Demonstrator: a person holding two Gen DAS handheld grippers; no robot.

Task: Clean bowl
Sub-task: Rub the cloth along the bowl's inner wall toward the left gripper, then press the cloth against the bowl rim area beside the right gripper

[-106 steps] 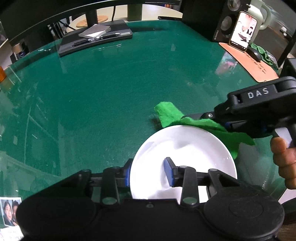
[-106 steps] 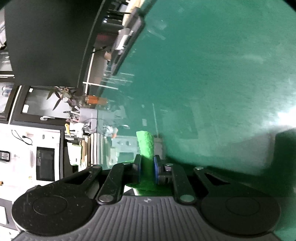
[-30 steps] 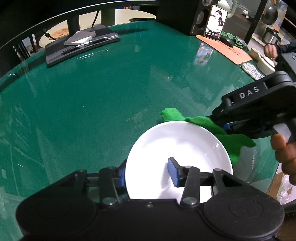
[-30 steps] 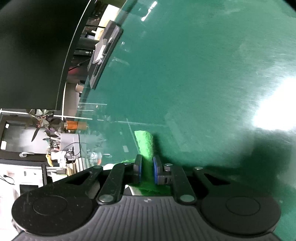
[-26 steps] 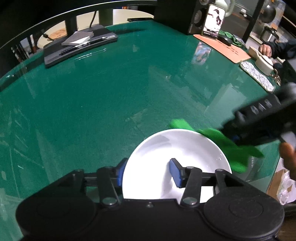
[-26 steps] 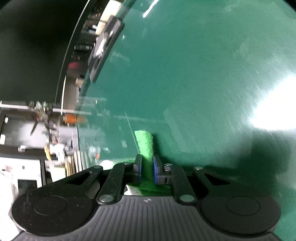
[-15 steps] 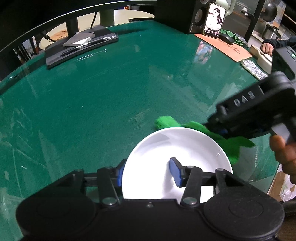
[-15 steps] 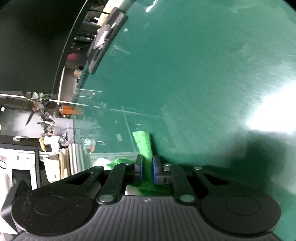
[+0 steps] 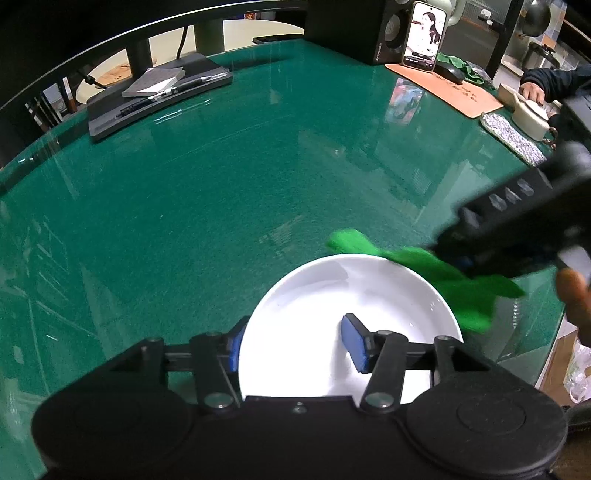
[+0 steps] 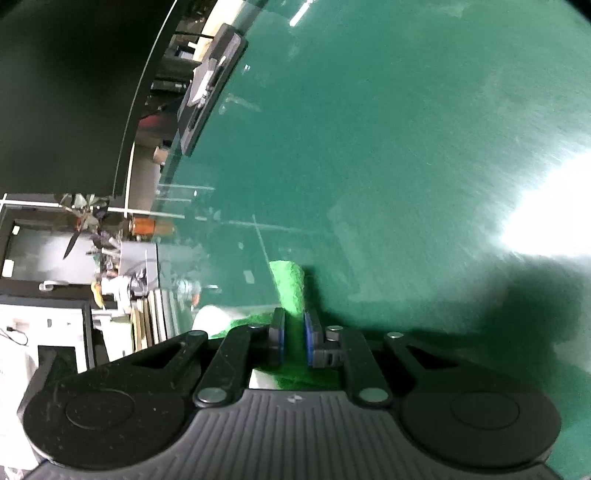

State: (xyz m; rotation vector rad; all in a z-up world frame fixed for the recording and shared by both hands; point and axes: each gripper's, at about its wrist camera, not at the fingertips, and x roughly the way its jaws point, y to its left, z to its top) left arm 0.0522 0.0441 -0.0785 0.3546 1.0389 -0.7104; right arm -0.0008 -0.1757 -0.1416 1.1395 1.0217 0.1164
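Note:
A white bowl (image 9: 332,306) sits at the near edge of the green glass table. My left gripper (image 9: 291,341) is shut on the bowl's near rim, one blue pad inside and one outside. My right gripper (image 10: 293,341) is shut on a green cloth (image 10: 290,286). In the left wrist view the right gripper comes in blurred from the right, and the green cloth (image 9: 436,273) drapes over the bowl's far right rim. A small part of the bowl (image 10: 214,317) shows in the right wrist view, left of the cloth.
A black tray (image 9: 159,96) with a notebook and pen lies at the far left. A phone (image 9: 423,35), a speaker and an orange mat (image 9: 447,90) stand at the far right. A teapot (image 9: 530,114) and a person's hand are at the right edge.
The right gripper and cloth have swept back and forth along the bowl's far right rim and are now blurred in motion. The left gripper still holds the bowl.

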